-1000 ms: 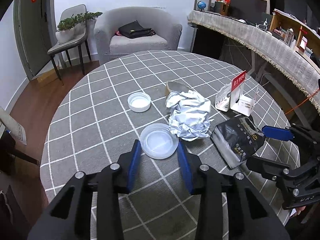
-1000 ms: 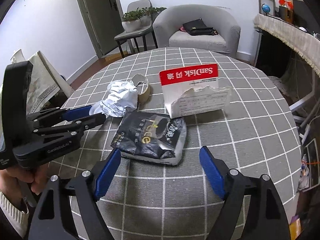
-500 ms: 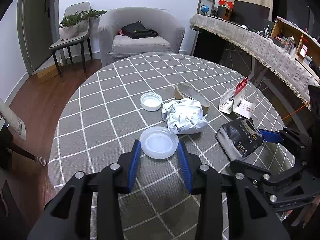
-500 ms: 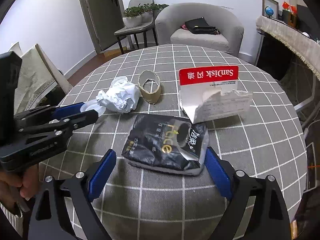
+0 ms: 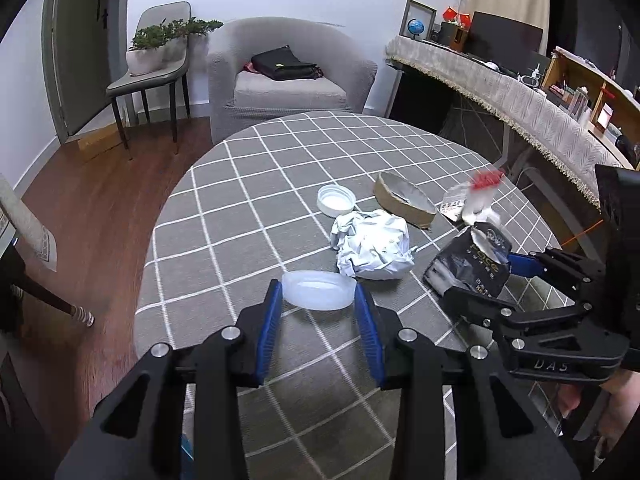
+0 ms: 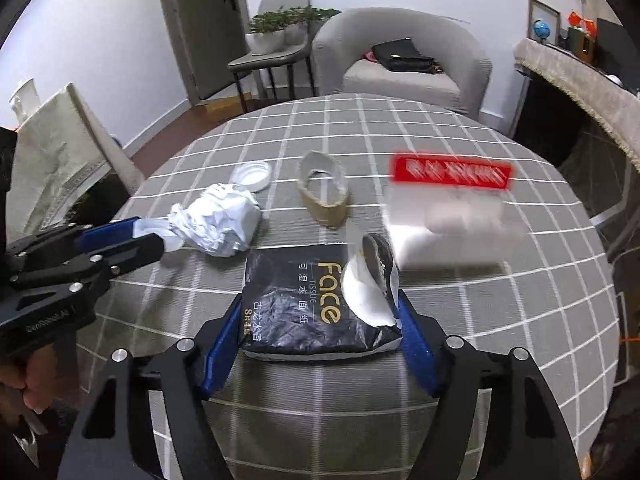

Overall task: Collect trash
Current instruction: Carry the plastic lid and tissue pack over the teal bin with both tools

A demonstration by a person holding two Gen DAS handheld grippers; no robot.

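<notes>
Grey checked cloth covers the round desk [image 5: 248, 184] that carries the trash. The left tool [image 5: 318, 312] is clamped on a clear plastic lid [image 5: 319, 290], tilted and lifted off the cloth. Just beyond it lies a ball of crumpled white paper [image 5: 374, 246], then a white screw cap [image 5: 336, 200] and an empty brown tape roll [image 5: 404, 200] standing on its edge.

The right tool [image 6: 320, 344] has just been closing, and its blue pads [image 6: 218, 344] now press both sides of a black tissue packet [image 6: 304, 304], torn open at one corner. Gold lettering on it reads "Face", with "TISSUE" beside it. Behind the packet, a red-and-white card package [image 6: 448, 208] is blurred, its writing unreadable. "DAS" is embossed on the right tool's body. A grey armchair [image 6: 400, 60] with a black bag [image 6: 402, 56] stands beyond the desk.
</notes>
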